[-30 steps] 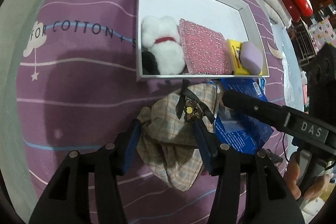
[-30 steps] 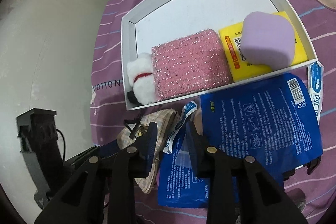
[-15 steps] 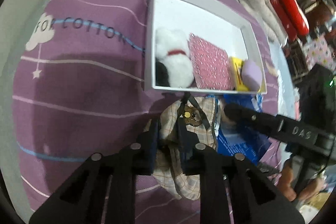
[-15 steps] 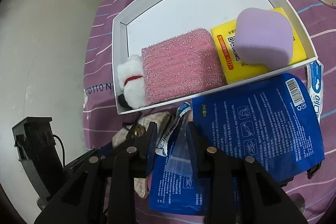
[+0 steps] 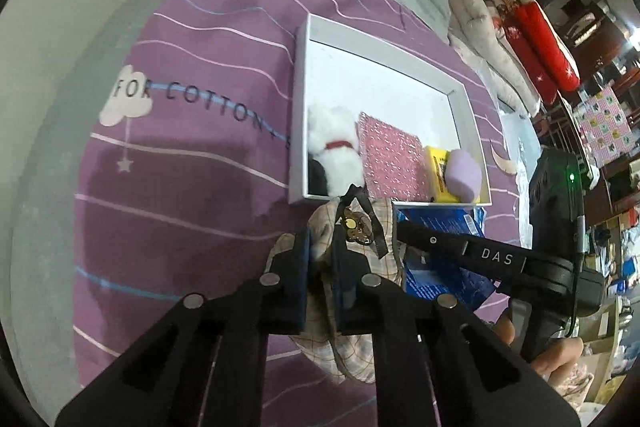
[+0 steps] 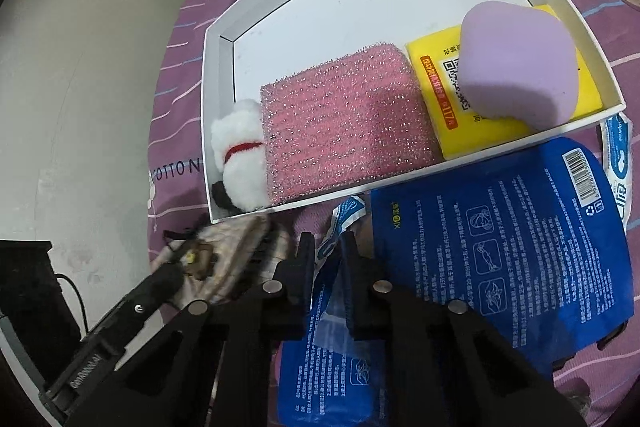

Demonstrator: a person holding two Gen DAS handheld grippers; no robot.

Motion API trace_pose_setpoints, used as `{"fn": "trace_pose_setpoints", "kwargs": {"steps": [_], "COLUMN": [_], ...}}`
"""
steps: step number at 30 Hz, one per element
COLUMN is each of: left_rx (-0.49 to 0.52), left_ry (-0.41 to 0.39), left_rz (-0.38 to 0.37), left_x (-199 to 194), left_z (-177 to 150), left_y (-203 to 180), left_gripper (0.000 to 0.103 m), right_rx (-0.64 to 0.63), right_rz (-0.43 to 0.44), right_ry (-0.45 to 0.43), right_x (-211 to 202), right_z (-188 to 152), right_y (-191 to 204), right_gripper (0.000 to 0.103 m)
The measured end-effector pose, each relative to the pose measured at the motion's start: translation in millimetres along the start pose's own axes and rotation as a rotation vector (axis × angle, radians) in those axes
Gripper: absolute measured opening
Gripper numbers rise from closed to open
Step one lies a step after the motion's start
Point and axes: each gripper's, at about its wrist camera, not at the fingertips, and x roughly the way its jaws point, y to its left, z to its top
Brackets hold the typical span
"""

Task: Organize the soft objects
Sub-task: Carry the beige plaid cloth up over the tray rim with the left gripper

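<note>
left gripper [image 5: 320,263] reaches low over the bedspread [image 5: 180,187], jaws pinched on the plaid cloth [image 5: 340,311]; right gripper [image 6: 326,267], near the white tray [image 6: 218,99], nips the blue packet [image 6: 500,243].

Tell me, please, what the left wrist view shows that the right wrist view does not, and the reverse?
Only the left wrist view shows the left gripper shut on the plaid cloth, and the red pillow beyond the bed. Only the right wrist view shows the right gripper pinching the blue packet, barcode visible. Both show the white tray holding the white plush, pink sponge, yellow pack and lilac sponge.
</note>
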Motion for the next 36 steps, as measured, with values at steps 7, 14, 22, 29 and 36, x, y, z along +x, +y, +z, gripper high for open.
{"fn": "trace_pose_setpoints", "kwargs": {"steps": [7, 14, 22, 29, 36], "left_rx": [-0.004, -0.023, -0.017, 0.014, 0.039], "left_ry": [-0.032, -0.064, -0.134, -0.183, -0.243], "left_rz": [-0.005, -0.007, -0.009, -0.026, -0.05], "left_x": [-7, -16, -32, -43, -42], "left_z": [1, 2, 1, -3, 0], "left_y": [-4, 0, -6, -17, -26], "left_gripper": [0.011, 0.011, 0.011, 0.011, 0.011], "right_rx": [0.012, 0.017, -0.002, 0.005, -0.002], "right_rz": [0.039, 0.048, 0.115, 0.143, 0.096], "right_ry": [0.004, -0.008, -0.049, -0.163, -0.193], "right_x": [2, 1, -29, -72, -78], "right_z": [1, 1, -1, 5, 16], "right_y": [-1, -3, 3, -1, -10], "right_gripper": [0.009, 0.002, 0.002, 0.002, 0.002]}}
